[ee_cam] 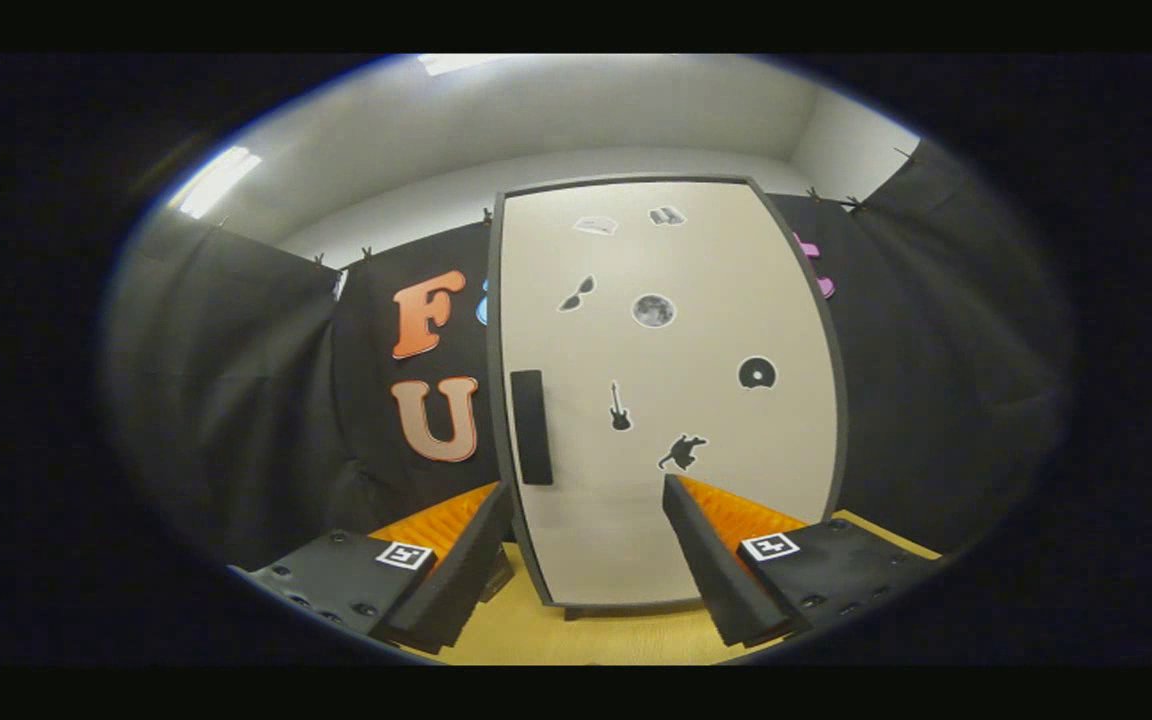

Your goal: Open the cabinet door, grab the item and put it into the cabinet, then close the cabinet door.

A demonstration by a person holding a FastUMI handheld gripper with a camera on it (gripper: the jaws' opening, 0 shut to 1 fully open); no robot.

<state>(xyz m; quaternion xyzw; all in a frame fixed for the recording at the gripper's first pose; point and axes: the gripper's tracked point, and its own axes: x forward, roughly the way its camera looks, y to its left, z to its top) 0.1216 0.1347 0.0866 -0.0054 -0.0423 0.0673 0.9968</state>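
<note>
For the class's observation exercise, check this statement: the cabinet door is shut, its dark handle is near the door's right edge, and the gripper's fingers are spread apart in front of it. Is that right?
Not quite. In the gripper view the dark handle sits near the left edge of the cabinet door, not the right. The rest holds: the door is shut and the gripper has its fingers spread apart in front of it.

cabinet door (676, 400): 1 | door handle (531, 427): 1 | door stickers (653, 310): 7 | gripper (586, 545) fingers (456, 575): 2, apart
</note>
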